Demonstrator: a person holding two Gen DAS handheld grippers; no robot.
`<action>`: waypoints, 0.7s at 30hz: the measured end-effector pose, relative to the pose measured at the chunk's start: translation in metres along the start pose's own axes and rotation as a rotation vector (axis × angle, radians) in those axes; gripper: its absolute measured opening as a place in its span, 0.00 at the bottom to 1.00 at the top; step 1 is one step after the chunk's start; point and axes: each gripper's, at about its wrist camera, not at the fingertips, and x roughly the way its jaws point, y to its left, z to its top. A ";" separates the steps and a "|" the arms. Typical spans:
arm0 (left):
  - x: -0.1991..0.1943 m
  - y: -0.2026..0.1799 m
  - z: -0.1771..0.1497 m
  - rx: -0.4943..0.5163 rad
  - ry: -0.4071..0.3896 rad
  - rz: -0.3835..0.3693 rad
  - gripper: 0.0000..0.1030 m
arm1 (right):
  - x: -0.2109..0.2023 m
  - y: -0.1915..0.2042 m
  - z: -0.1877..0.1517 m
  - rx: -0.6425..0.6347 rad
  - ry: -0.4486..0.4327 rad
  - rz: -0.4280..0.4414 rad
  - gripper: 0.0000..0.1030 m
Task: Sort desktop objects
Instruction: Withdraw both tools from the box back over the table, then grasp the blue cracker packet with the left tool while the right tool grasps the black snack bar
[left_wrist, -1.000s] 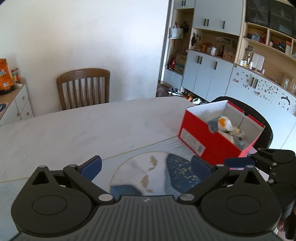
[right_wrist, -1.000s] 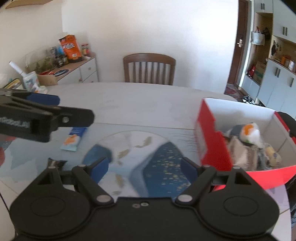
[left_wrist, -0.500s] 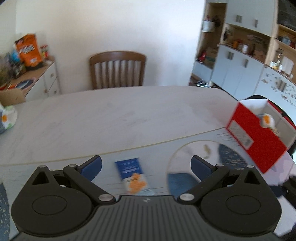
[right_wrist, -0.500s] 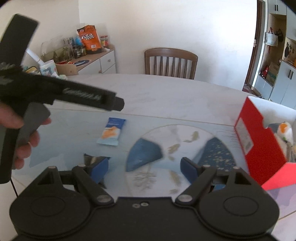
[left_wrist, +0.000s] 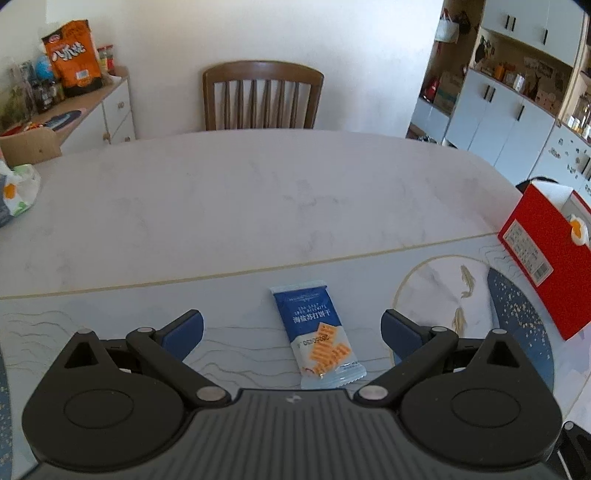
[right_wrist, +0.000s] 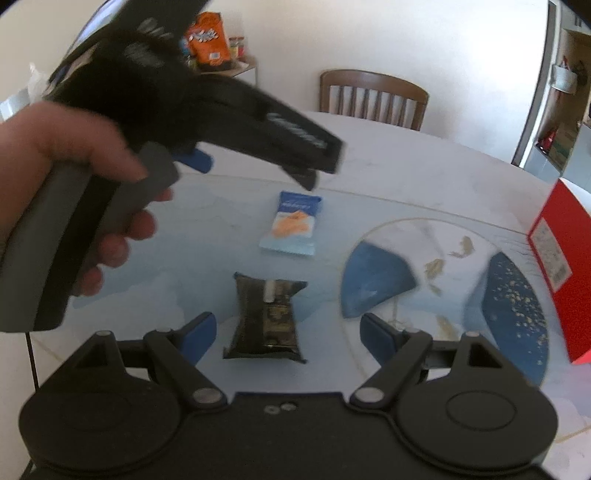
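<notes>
Blue-padded left gripper (left_wrist: 291, 326) gapes empty above a blue snack packet (left_wrist: 317, 338) printed with orange crackers and Chinese writing. Right gripper (right_wrist: 288, 330), likewise wide and empty, frames a dark packet (right_wrist: 266, 317). Rightward, a red box (left_wrist: 543, 266) with a white label holds an orange-and-white toy (left_wrist: 578, 229).

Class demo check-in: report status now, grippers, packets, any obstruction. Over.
Left gripper open over blue snack packet. Right gripper open over dark packet. Red box waits right. Nothing blocking.
</notes>
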 end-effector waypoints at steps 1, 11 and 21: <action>0.004 -0.002 0.001 0.008 0.007 0.000 1.00 | 0.002 0.002 0.000 -0.006 0.004 0.000 0.82; 0.037 -0.017 -0.005 0.016 0.065 -0.013 0.99 | 0.024 0.004 -0.003 -0.024 0.043 -0.019 0.80; 0.045 -0.018 -0.010 0.002 0.088 -0.030 0.63 | 0.032 0.001 -0.002 -0.030 0.061 -0.006 0.58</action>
